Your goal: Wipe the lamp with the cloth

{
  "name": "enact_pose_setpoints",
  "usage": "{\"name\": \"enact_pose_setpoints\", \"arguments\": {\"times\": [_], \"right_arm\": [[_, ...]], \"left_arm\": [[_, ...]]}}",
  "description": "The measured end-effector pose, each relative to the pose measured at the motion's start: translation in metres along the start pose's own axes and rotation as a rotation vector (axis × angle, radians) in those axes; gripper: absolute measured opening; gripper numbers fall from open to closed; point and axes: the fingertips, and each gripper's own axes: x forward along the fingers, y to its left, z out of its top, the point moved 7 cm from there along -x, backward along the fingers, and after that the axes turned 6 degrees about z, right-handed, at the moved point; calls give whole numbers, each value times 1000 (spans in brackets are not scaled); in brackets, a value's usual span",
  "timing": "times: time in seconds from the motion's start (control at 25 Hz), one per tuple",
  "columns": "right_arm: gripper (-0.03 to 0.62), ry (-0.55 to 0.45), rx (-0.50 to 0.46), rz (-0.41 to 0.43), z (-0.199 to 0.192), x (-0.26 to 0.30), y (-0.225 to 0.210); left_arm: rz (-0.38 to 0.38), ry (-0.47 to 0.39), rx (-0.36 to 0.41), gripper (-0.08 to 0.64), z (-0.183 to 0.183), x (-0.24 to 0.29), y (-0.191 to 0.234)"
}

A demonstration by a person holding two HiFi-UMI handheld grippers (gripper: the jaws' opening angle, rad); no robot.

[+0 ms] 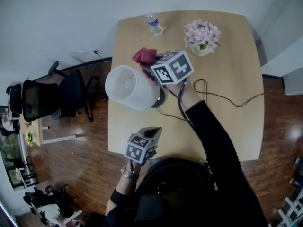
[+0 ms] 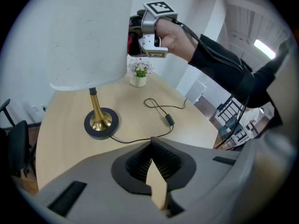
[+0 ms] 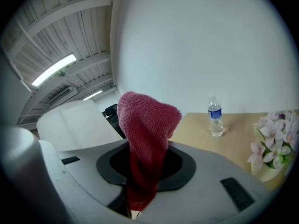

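Red cloth [image 3: 147,125] clamped in right tool [image 3: 140,181], just beside white lamp [image 1: 130,88]

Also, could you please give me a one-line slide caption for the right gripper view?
Right gripper clamped on a red cloth, lamp shade at left, water bottle and flowers on the table.

**Pale room over a dark wood floor**

A light wooden table [image 1: 227,126] stands with its far edge close to a plain white wall [image 1: 57,18]. A dark, glossy wood floor [image 1: 71,169] spreads around it. Beyond the table's left edge sits a black office chair [image 1: 71,96], near a small white-framed desk [image 1: 41,131]. A long strip light [image 3: 53,70] glows on a beamed white ceiling [image 3: 70,13].
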Motion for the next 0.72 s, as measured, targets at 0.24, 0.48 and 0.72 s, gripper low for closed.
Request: {"name": "enact_pose_setpoints", "arguments": {"times": [0.24, 0.48, 0.72], "right_arm": [[103, 76, 36, -60, -36, 10, -29], [103, 158, 9, -113, -56, 16, -39], [101, 212, 35, -142, -79, 17, -51]], "left_arm": [[-11, 11, -4, 12, 2, 5, 3], [-14, 17, -2, 12, 2, 6, 4], [-11, 10, 7, 12, 4, 4, 6]]}}
